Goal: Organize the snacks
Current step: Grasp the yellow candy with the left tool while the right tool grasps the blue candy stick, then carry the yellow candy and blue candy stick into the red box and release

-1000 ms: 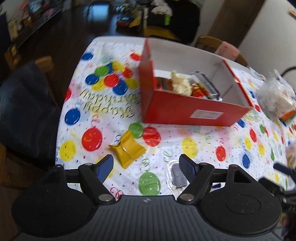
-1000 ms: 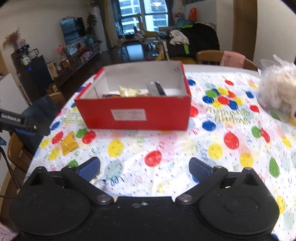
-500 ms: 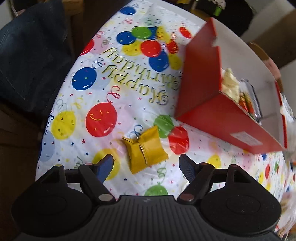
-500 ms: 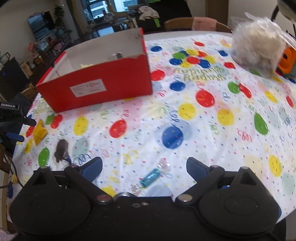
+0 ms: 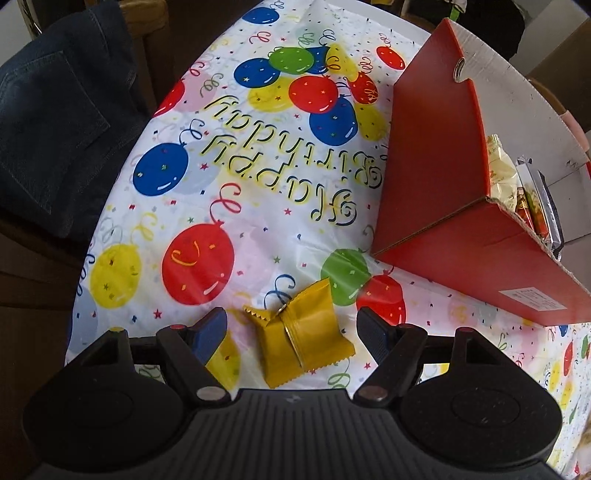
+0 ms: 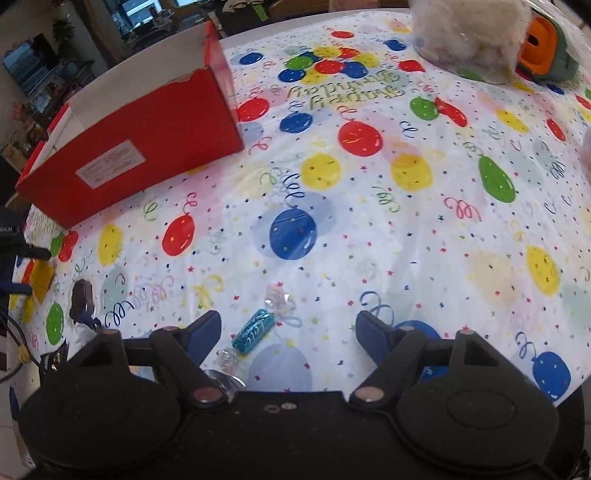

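Note:
A yellow snack packet [image 5: 301, 334] lies on the balloon tablecloth, right between the spread fingers of my left gripper [image 5: 293, 332], which is open and does not touch it. The same yellow packet [image 6: 40, 278] shows far left in the right wrist view. A blue foil candy [image 6: 254, 330] with clear twisted ends lies between the fingers of my right gripper [image 6: 288, 332], nearer the left finger. Its jaws are closing but the pads are still clear of the candy. The red cardboard box [image 5: 439, 155] holds several snacks; the red box [image 6: 147, 144] stands at upper left in the right wrist view.
A dark wrapped snack [image 6: 82, 299] lies near the table's left edge. A clear bag of white stuff [image 6: 465, 33] and an orange-green object [image 6: 546, 55] sit at the far right. Denim cloth [image 5: 55, 122] hangs over a chair beside the table.
Both grippers have tilted down and come lower over the table. The yellow packet now sits between the left fingers. The blue candy has come into view, and the right jaws have narrowed around it.

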`<state>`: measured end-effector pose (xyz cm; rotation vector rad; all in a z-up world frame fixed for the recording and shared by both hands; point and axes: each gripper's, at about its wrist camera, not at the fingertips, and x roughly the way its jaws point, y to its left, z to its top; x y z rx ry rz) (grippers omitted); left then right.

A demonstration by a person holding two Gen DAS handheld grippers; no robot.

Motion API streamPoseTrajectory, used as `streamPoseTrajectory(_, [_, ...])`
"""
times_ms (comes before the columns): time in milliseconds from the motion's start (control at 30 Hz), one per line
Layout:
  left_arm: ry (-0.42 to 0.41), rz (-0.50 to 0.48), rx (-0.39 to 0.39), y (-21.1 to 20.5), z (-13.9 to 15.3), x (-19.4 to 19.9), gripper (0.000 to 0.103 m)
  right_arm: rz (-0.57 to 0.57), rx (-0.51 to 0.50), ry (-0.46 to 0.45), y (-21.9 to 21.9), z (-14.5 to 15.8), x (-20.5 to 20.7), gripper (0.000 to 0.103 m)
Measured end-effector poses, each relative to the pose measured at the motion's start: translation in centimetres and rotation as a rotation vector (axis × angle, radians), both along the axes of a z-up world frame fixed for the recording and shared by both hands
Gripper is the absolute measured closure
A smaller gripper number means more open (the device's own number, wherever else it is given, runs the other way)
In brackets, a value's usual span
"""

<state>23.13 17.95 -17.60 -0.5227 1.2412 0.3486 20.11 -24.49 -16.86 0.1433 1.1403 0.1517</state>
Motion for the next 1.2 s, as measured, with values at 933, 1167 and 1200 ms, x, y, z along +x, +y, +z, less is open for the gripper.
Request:
streamPoseTrajectory(933, [-0.011, -0.099, 0.136, -1.9, 0.5, -1.5, 0.064, 0.049, -0.112, -0.052, 2.6, -0.5, -0.3, 0.092])
streamPoseTrajectory(1167, [-0.067, -0.109, 0.1, -2.0, 2.8, -2.6, 0.064, -0.01, -0.041, -0.146, 1.1, 2.2, -0.9, 0.092])
streamPoseTrajectory(1200, [-0.081, -0.118, 0.098, -2.2, 3.3, -2.8, 0.064, -0.014, -0.029, -0.16, 0.9, 2.7, -0.9, 0.092])
